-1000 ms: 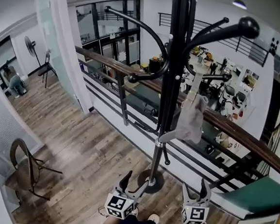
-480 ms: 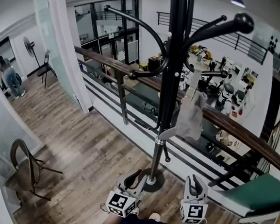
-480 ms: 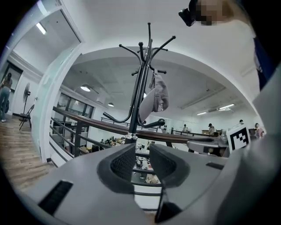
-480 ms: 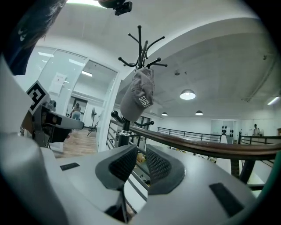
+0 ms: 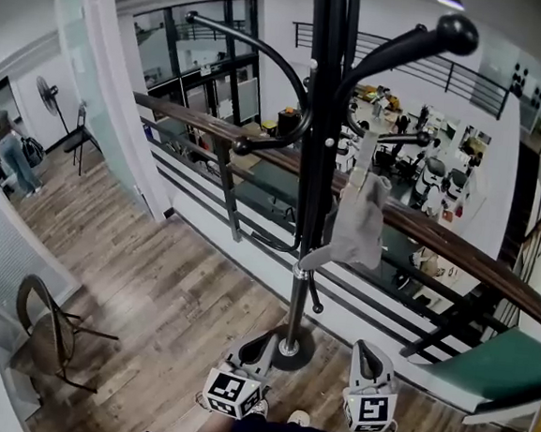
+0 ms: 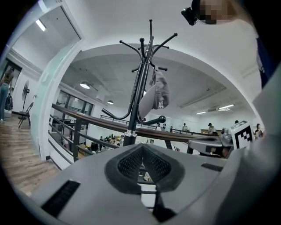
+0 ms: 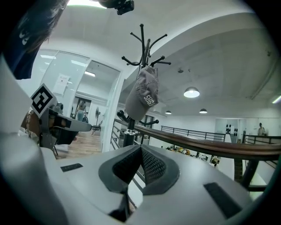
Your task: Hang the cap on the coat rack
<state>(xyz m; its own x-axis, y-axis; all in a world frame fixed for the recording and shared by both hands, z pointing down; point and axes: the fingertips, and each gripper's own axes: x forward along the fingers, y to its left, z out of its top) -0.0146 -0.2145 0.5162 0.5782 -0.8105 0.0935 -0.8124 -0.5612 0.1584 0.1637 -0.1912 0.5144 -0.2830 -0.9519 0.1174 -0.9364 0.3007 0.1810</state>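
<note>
A grey cap (image 5: 359, 229) hangs from a hook of the black coat rack (image 5: 316, 148), on the right of its pole; it also shows as the grey cap (image 6: 158, 91) and the grey cap (image 7: 142, 99) in the gripper views. Both grippers are low, near the person's body, well below the cap. My left gripper (image 5: 257, 352) is shut and holds nothing, its pads (image 6: 142, 165) pressed together. My right gripper (image 5: 369, 360) is shut and empty too, pads (image 7: 141, 165) touching.
The rack's round base (image 5: 278, 346) stands on wood floor just ahead of the grippers. A dark wooden railing (image 5: 438, 239) runs behind it over an open office below. A folding chair (image 5: 49, 327) stands at the left, a green surface (image 5: 497, 367) at the right. A person (image 5: 8, 154) walks far left.
Both grippers have closed from wide open to shut and drawn slightly downward. The cap stays hanging on the rack. The person at far left has stood and moved.
</note>
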